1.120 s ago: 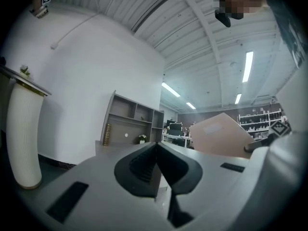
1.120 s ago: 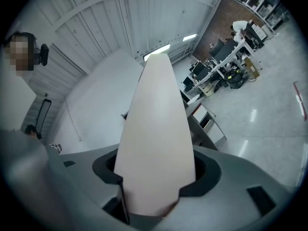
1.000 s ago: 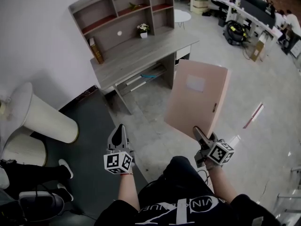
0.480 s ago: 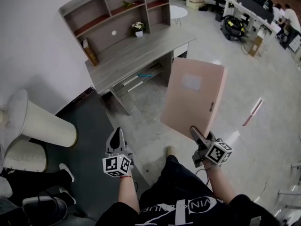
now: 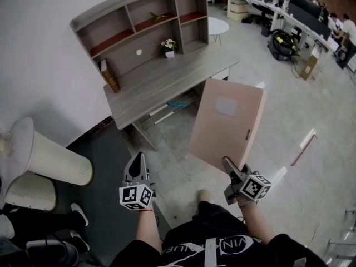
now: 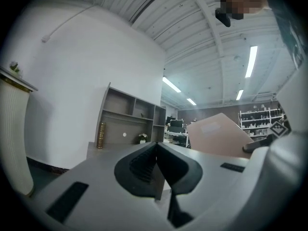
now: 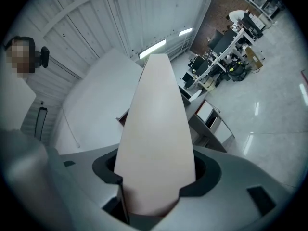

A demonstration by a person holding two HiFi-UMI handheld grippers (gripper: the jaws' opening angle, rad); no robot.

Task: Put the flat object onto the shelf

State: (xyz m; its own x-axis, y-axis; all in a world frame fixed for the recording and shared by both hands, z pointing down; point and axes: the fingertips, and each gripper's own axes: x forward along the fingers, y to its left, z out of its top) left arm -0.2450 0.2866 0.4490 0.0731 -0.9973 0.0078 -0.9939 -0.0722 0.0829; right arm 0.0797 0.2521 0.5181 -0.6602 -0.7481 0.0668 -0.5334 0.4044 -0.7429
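A flat pink folder (image 5: pixel 225 124) with a white label is held up in the air, tilted, by my right gripper (image 5: pixel 230 170), whose jaws are shut on its lower corner. In the right gripper view the folder (image 7: pixel 156 143) fills the jaw gap edge-on. The grey shelf unit (image 5: pixel 142 29) stands on a grey desk (image 5: pixel 167 79) against the white wall, ahead of me. My left gripper (image 5: pixel 137 164) is shut and holds nothing, low at the left; its jaws (image 6: pixel 156 170) point towards the shelf (image 6: pixel 130 121).
On the shelf are a brown book (image 5: pixel 109 74), a small flower pot (image 5: pixel 169 46) and a small item on a top shelf. Two white cylinders (image 5: pixel 53 152) stand at left by a dark mat (image 5: pixel 105 149). Office desks and a vacuum (image 5: pixel 281 43) are at far right.
The folder and both grippers stay in the same hold. The view has shifted slightly as I walk, and the desk and shelf sit a little differently in the frame.
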